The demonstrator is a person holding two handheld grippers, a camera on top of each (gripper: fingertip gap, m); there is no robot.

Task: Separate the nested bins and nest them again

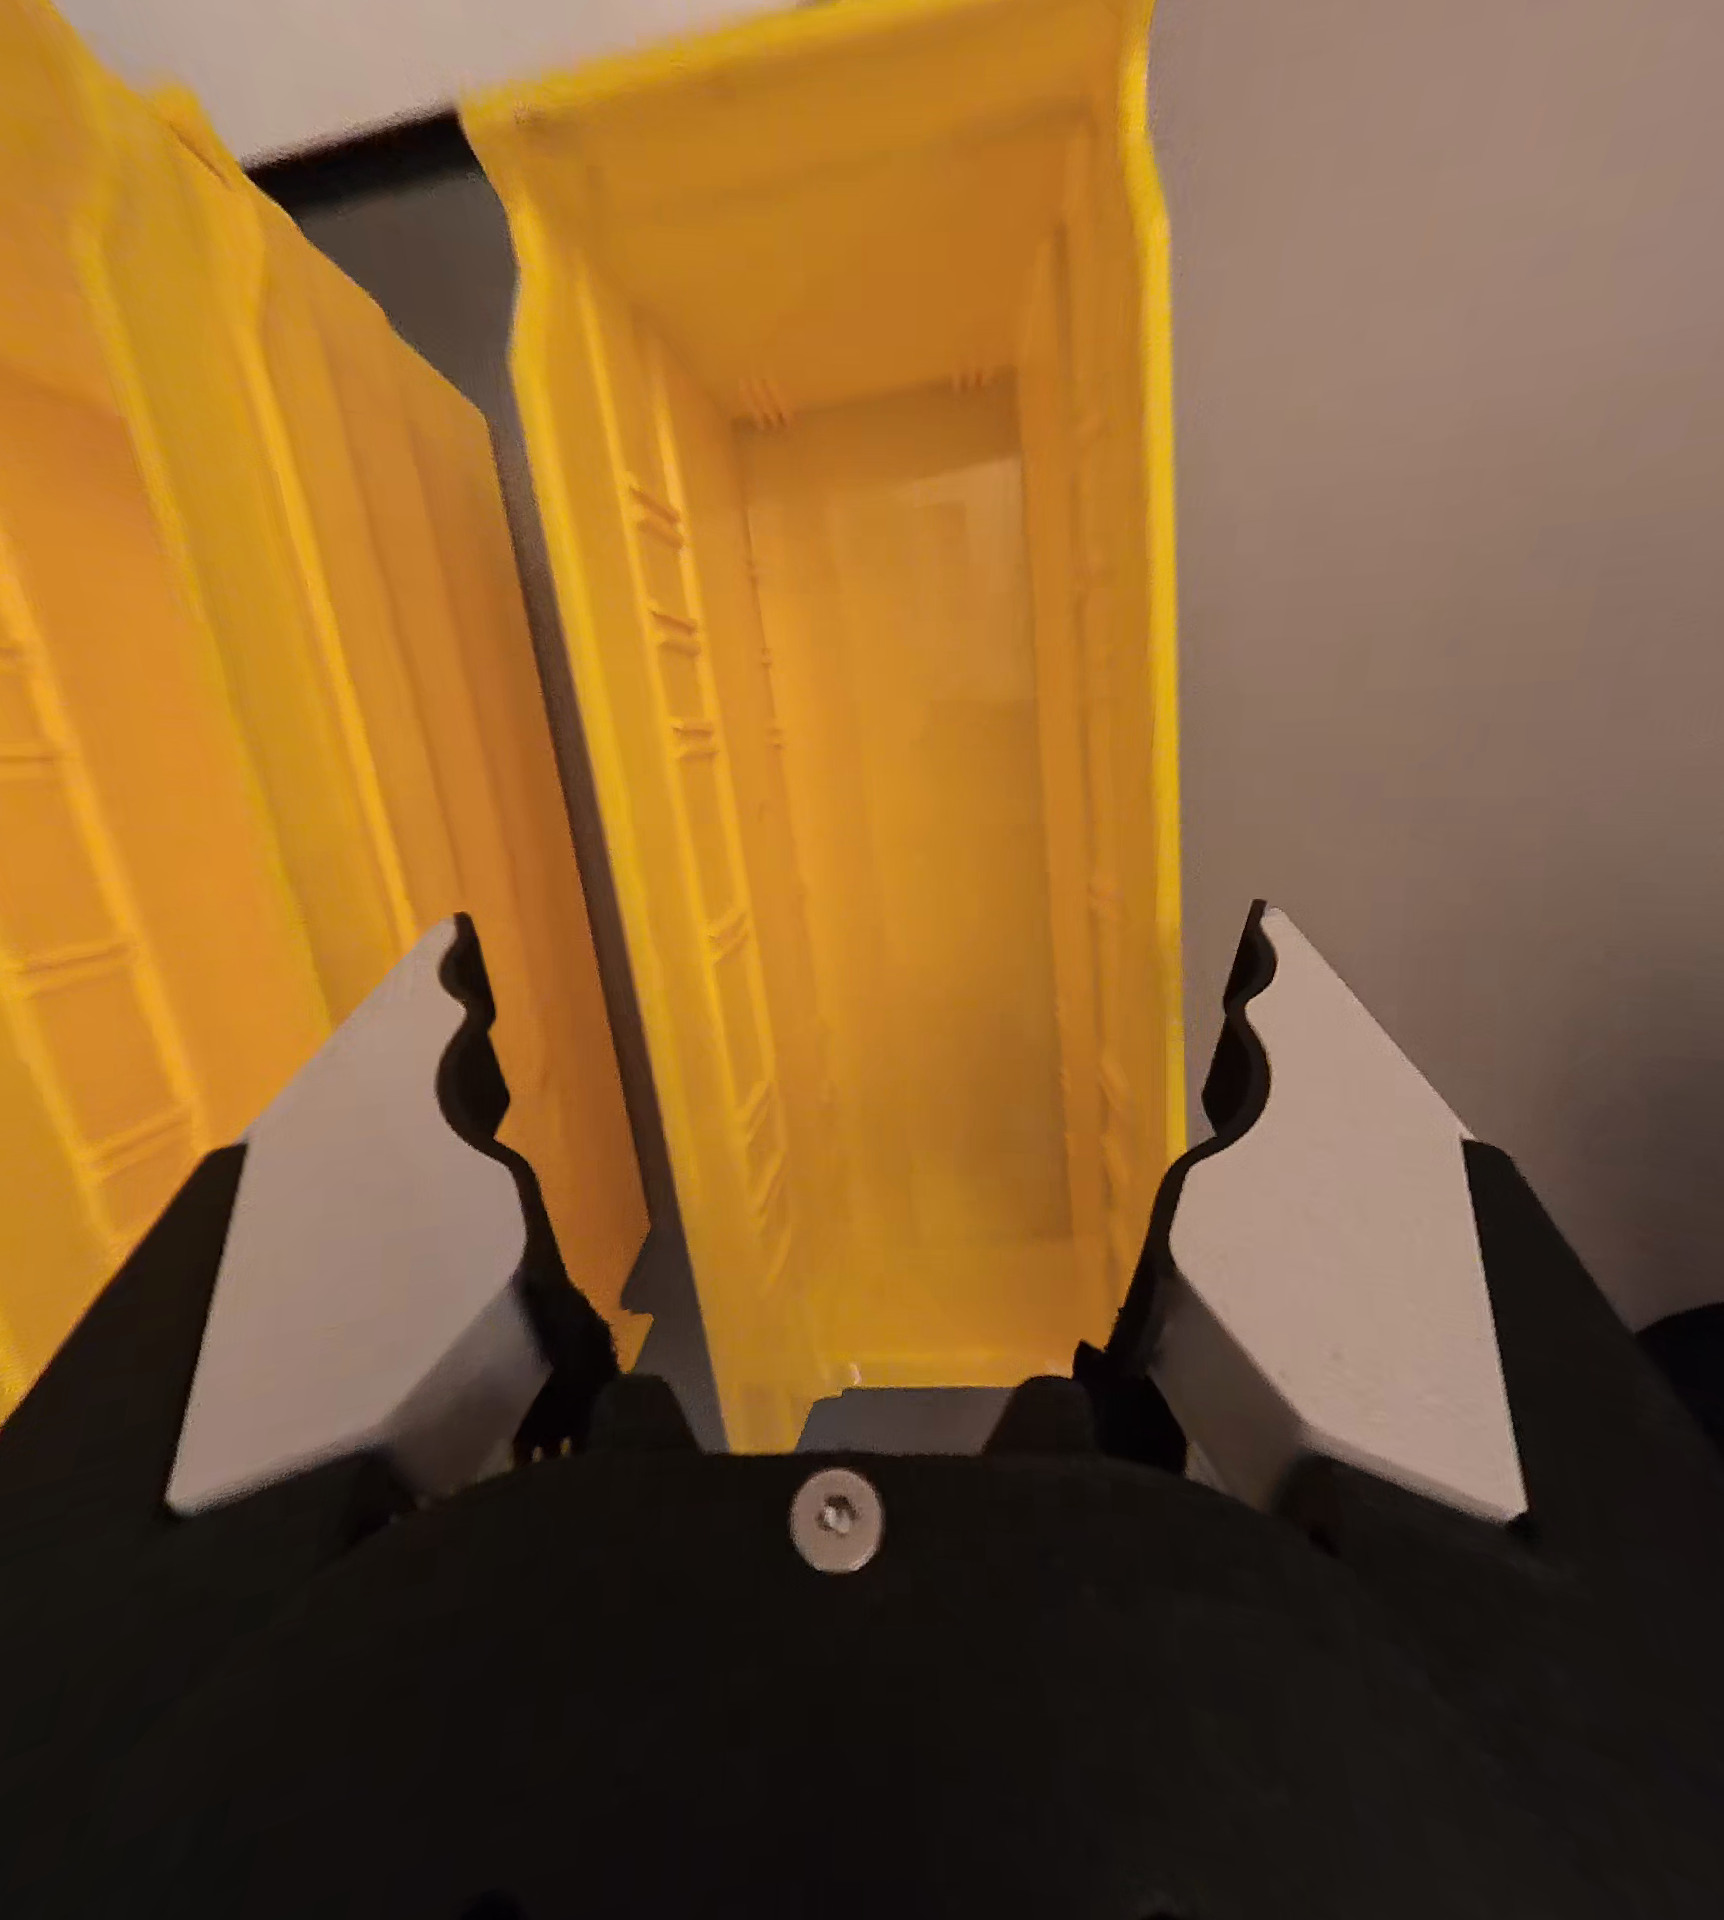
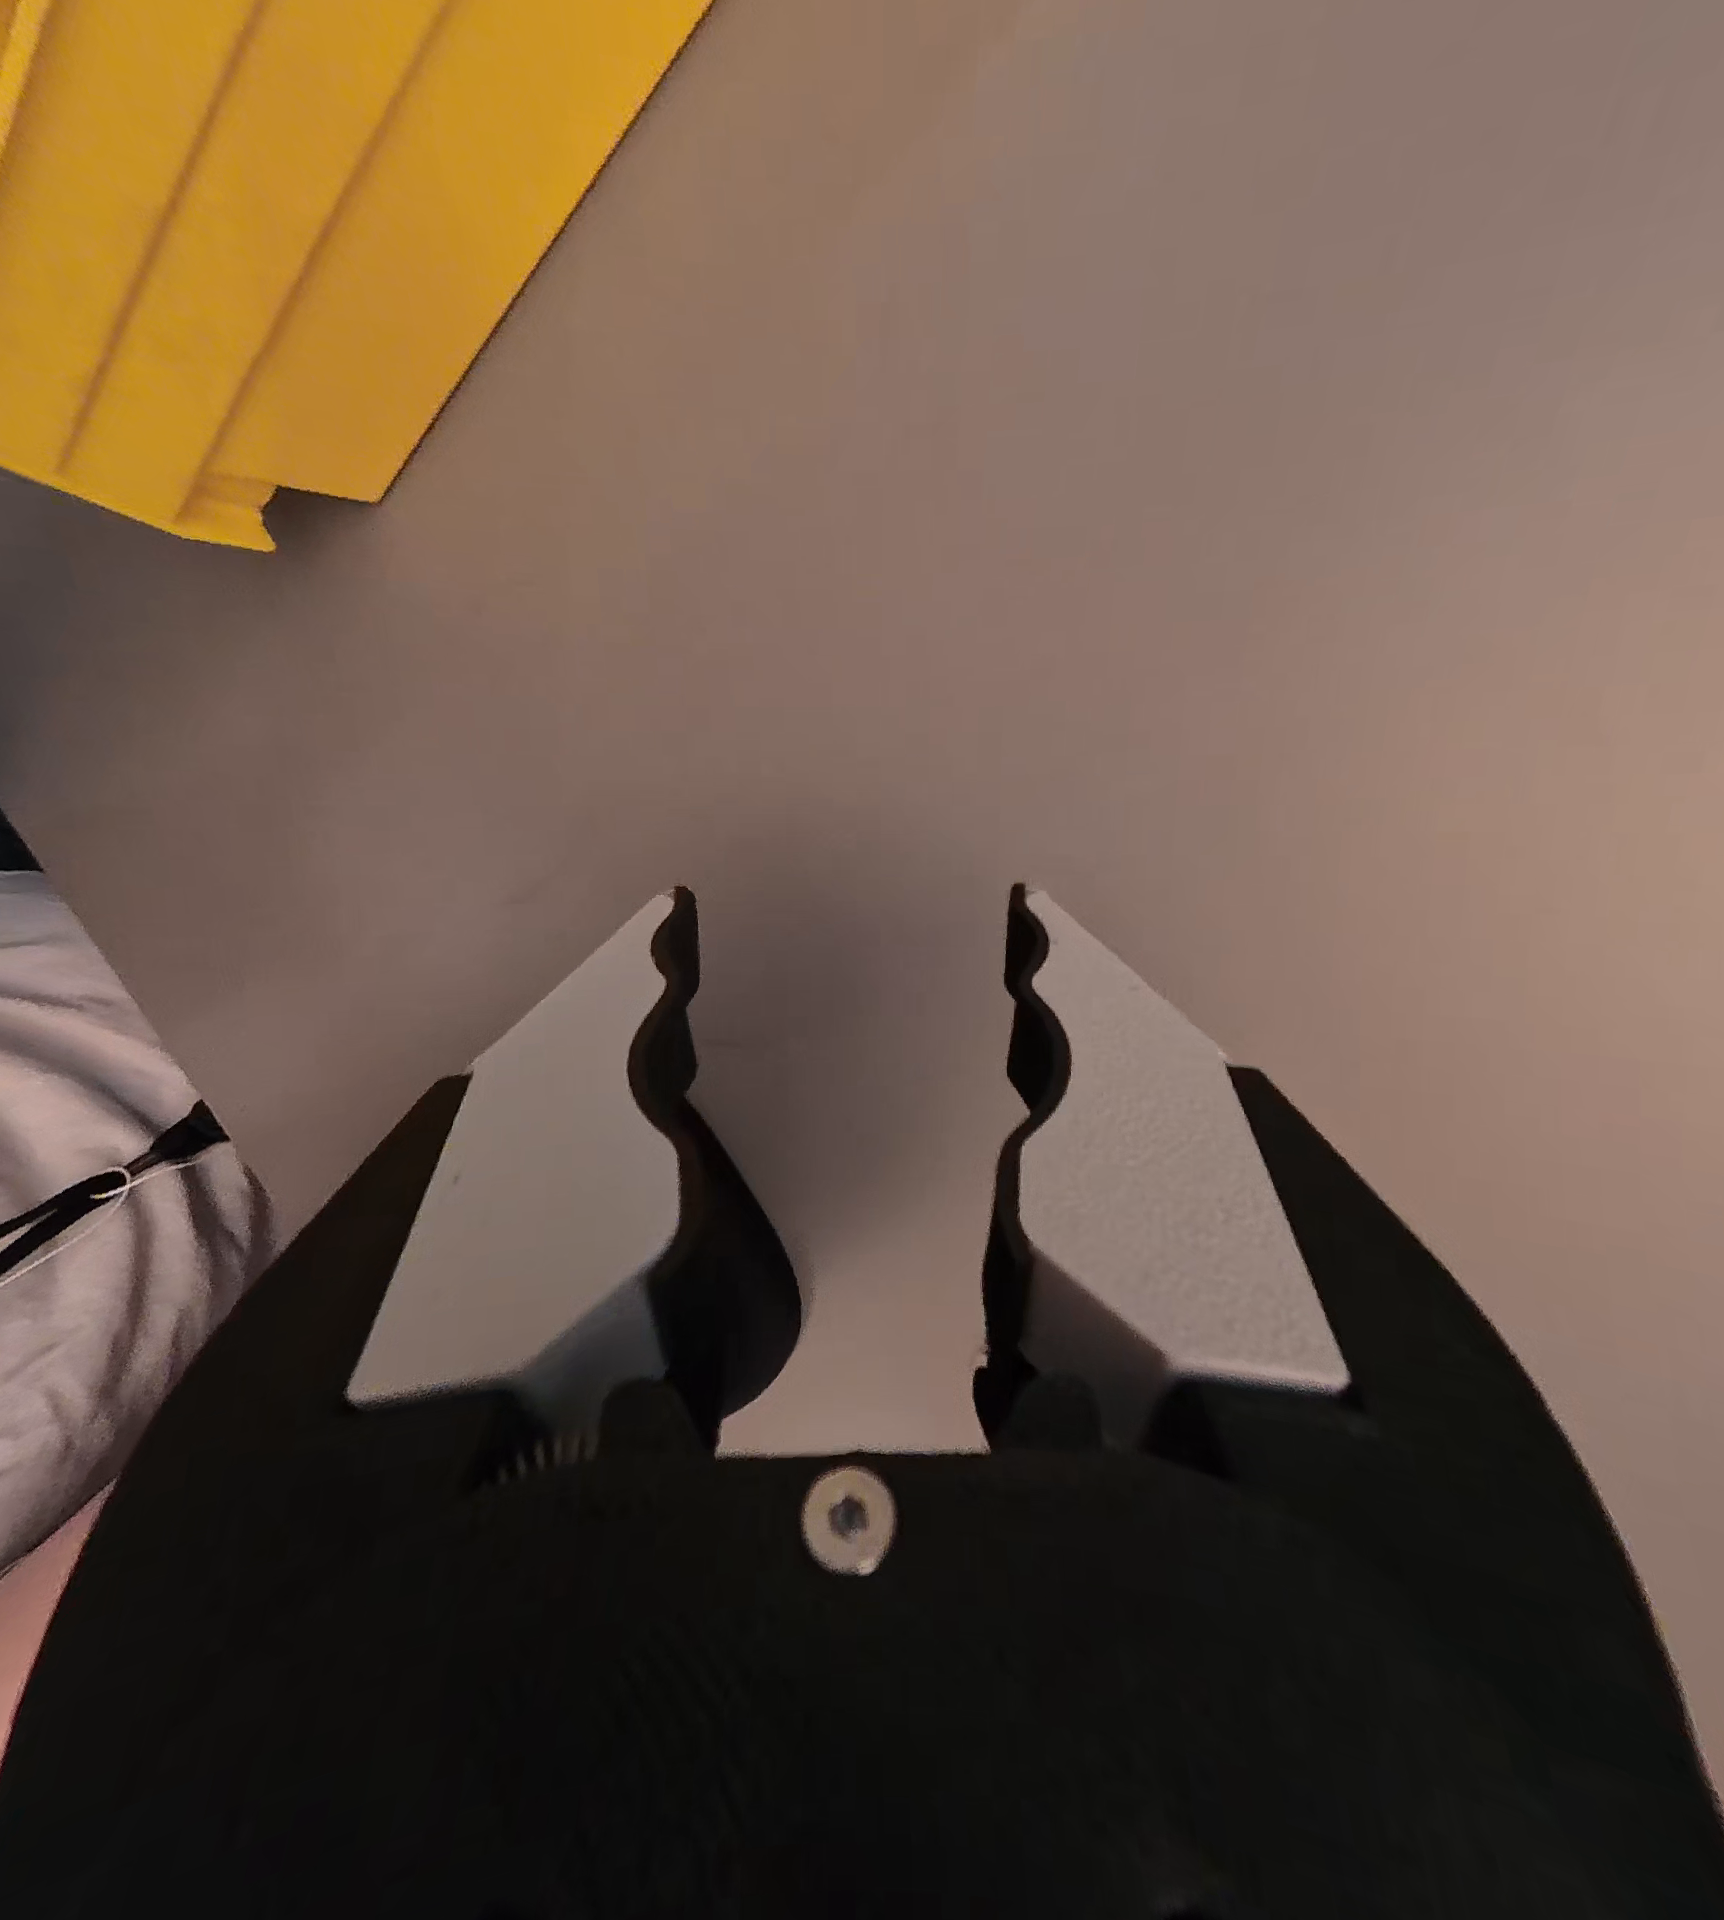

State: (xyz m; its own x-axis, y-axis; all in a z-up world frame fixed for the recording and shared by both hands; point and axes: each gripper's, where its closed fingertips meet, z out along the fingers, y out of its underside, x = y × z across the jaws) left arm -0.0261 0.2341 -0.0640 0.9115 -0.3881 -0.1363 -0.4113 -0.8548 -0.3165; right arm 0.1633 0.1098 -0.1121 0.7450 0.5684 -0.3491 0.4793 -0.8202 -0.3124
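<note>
Two yellow bins [image 1: 899,727] [image 1: 110,727] stand side by side, apart.

a plain pale grey-beige table [image 2: 1149,520] carries everything. two yellow bins rest on it side by side with a narrow strip of bare surface between them: an open bin [image 1: 889,727] showing its ribbed inner walls, and a second bin [image 1: 162,675] just to its left. the table's dark far edge [image 1: 349,156] shows between them.
</note>
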